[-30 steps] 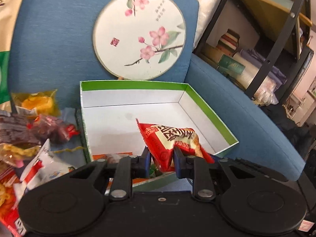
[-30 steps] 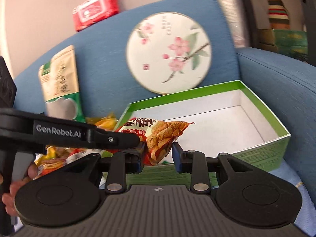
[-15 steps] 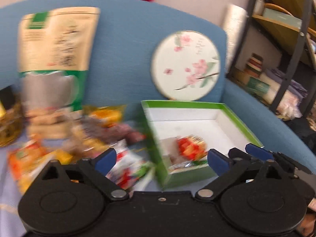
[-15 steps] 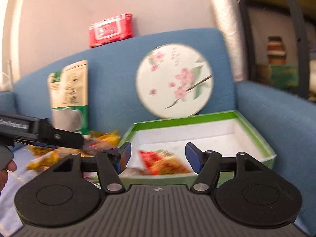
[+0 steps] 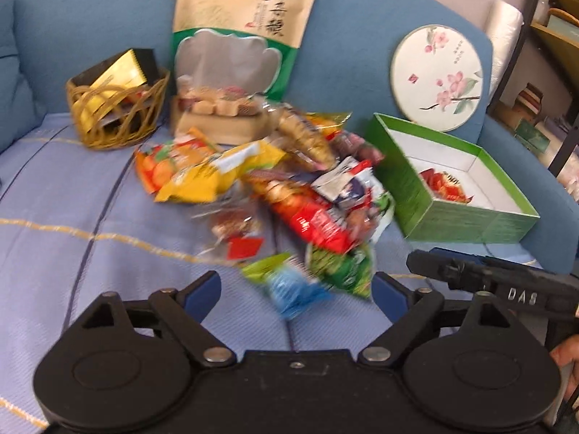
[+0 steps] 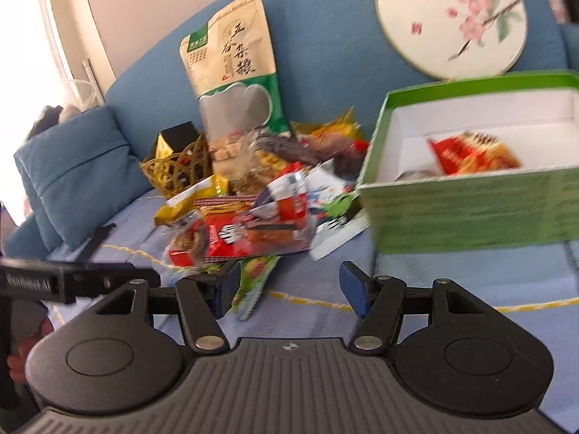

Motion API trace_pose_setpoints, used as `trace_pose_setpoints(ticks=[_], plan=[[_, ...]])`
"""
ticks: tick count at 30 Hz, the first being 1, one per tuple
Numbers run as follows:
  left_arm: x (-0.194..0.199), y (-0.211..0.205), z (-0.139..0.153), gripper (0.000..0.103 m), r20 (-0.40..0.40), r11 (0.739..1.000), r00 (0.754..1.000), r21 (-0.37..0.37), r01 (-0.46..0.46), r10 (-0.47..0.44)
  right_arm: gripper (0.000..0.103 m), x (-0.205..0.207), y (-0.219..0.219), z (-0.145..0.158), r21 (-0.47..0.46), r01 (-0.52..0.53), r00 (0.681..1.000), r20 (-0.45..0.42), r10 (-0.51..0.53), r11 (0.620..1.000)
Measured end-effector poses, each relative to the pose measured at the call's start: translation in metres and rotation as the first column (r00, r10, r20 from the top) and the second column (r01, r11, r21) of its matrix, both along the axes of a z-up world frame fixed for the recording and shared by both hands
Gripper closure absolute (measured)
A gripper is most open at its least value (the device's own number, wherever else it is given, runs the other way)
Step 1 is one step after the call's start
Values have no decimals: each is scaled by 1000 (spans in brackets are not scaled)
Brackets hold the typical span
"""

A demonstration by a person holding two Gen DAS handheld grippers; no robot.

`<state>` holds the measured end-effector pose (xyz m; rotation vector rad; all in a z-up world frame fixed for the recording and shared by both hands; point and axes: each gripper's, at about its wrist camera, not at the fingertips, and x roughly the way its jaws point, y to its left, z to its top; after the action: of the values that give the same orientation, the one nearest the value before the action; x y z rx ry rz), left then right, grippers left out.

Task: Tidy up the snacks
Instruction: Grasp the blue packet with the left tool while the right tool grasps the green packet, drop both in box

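A heap of snack packets (image 5: 289,188) lies on the blue sofa seat. My left gripper (image 5: 295,291) hovers open just before the heap's near edge, where a green and blue packet (image 5: 300,285) lies between its spread fingers, untouched. To the right stands the green box (image 5: 463,220) with red packets (image 5: 443,182) inside. My right gripper (image 6: 289,289) is open and holds nothing, low over the seat between the heap (image 6: 253,217) and the box (image 6: 470,213). A red packet (image 6: 470,153) shows in the box.
A tall beige and green pouch (image 5: 246,25) leans on the backrest behind a tray of small cakes (image 5: 220,115). A wicker basket (image 5: 119,108) stands at the left, a round flowered fan (image 5: 438,76) behind the box, a blue cushion (image 6: 76,173) far left, shelves (image 5: 553,72) beyond the armrest.
Both grippers held red packets over the box; they opened and the packets now lie in it. Both have drawn back and swung left toward the heap.
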<state>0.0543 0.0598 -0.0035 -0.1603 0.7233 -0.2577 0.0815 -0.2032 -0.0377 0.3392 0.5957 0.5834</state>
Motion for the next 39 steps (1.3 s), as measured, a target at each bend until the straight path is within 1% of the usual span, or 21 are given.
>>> trace_pose_setpoints(ticks=[4,5,7,8,9,10,12,13,15,17,18,19,20,23,26,28,29,30,33,36,39], plan=[[-3,13,-3,0,-9,999,1000,-45,-24,24,3,17,20,-7,59,-54,996,-65,58,997],[-2,14,-3,0,-12,998,1000,-51,-25,25,3,20,26,-7,56,-59,996,-69,63,997],[1,13,-4,0,-20,999,1000,-48,-23,22,5,24,41,-10,8,-76,996,-56,76,997],[2,11,-5,0,-25,999,1000,-46,-19,18,35,24,47,-11,-37,-93,994,-54,91,995],[3,10,-6,0,-31,999,999,-44,-9,8,41,22,47,-10,-38,-121,992,-52,119,992],[5,8,-7,0,-35,999,999,-42,0,-1,45,19,47,-6,-55,-123,991,-50,120,991],[9,3,-10,0,-38,999,999,-32,1,-2,46,8,45,4,-132,-114,993,-22,112,985],[12,0,-12,0,-39,1000,999,-23,-3,2,46,2,42,7,-153,-107,994,-8,107,982],[19,-5,-15,0,-45,1000,999,-21,-14,13,46,-9,33,6,-183,-96,995,-20,94,978],[26,-11,-19,1,-58,1000,998,-5,-30,30,46,-14,23,5,-179,-90,996,-40,84,980],[29,-14,-21,10,-64,999,997,9,-35,36,46,-14,19,4,-171,-86,996,-52,78,982],[34,-17,-24,15,-74,999,996,29,-38,40,45,-13,16,3,-157,-81,996,-59,73,984],[36,-19,-28,17,-81,999,996,41,-36,40,45,-11,14,1,-146,-81,995,-67,71,986],[39,-26,-31,17,-62,996,997,89,-29,35,44,-7,14,-1,-123,-71,995,-79,62,990],[41,-30,-33,16,-57,994,998,109,-32,39,44,-6,18,0,-130,-71,996,-70,62,989],[42,-32,-35,17,-47,992,998,125,-35,42,45,-6,20,0,-136,-73,996,-67,65,988],[42,-33,-36,18,-38,989,998,145,-35,40,46,-7,21,0,-145,-76,996,-62,68,987],[41,-35,-35,21,-35,988,999,154,-29,35,46,-7,21,1,-150,-79,996,-57,71,985],[37,-30,-30,28,-59,992,998,124,-28,35,47,-9,19,6,-158,-83,996,-46,77,984],[25,-28,-19,28,-65,993,998,115,-17,24,48,-13,15,17,-155,-89,996,-3,90,984],[15,-31,0,29,-44,994,999,107,3,2,48,-16,5,29,-125,-74,996,48,81,989]])
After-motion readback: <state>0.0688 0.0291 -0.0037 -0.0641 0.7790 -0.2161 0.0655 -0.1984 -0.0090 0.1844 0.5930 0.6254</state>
